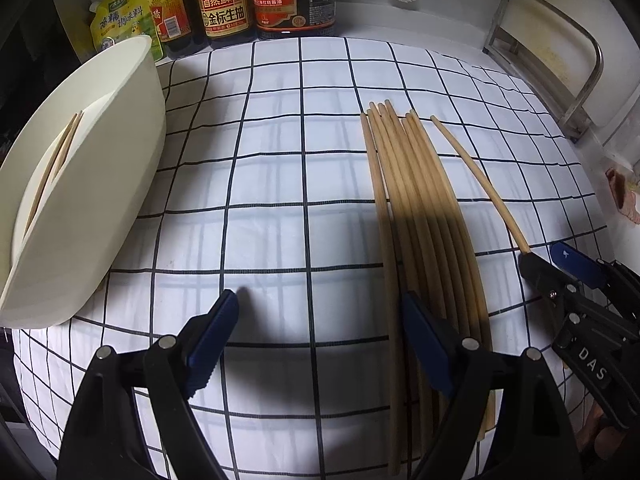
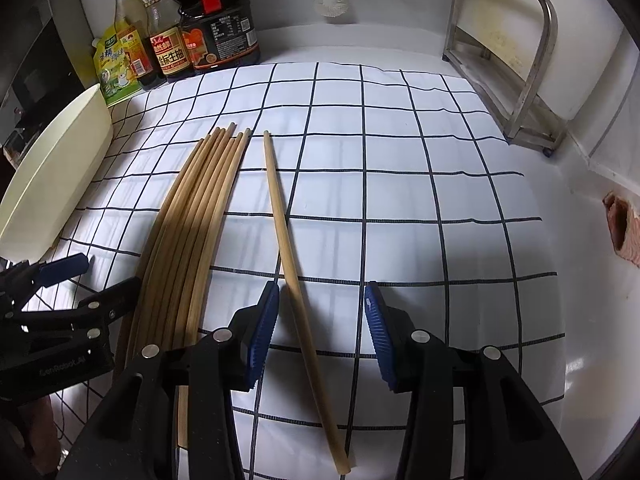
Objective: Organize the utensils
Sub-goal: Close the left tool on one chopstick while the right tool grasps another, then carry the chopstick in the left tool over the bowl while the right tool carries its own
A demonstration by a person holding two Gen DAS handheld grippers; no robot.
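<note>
Several wooden chopsticks [image 1: 416, 200] lie in a bundle on the checked cloth [image 1: 272, 184]; the bundle [image 2: 192, 224] also shows in the right wrist view. One single chopstick [image 2: 286, 236] lies apart to its right. My right gripper [image 2: 322, 292] is open astride that single chopstick [image 1: 480, 184], which runs close beside the left pad [image 2: 266, 320] without being pinched. My left gripper [image 1: 318, 304] is open wide with bare cloth between its fingers, and its right finger [image 1: 424, 336] hangs over the bundle. A white tub [image 1: 100, 184] at the left holds two chopsticks [image 1: 56, 160].
Sauce bottles [image 1: 260, 4] and a yellow pouch [image 1: 120, 16] line the back wall. A steel rack [image 2: 516, 60] stands at the back right on the white counter. The two grippers [image 1: 548, 256] [image 2: 106, 274] are close beside each other over the chopsticks' near ends.
</note>
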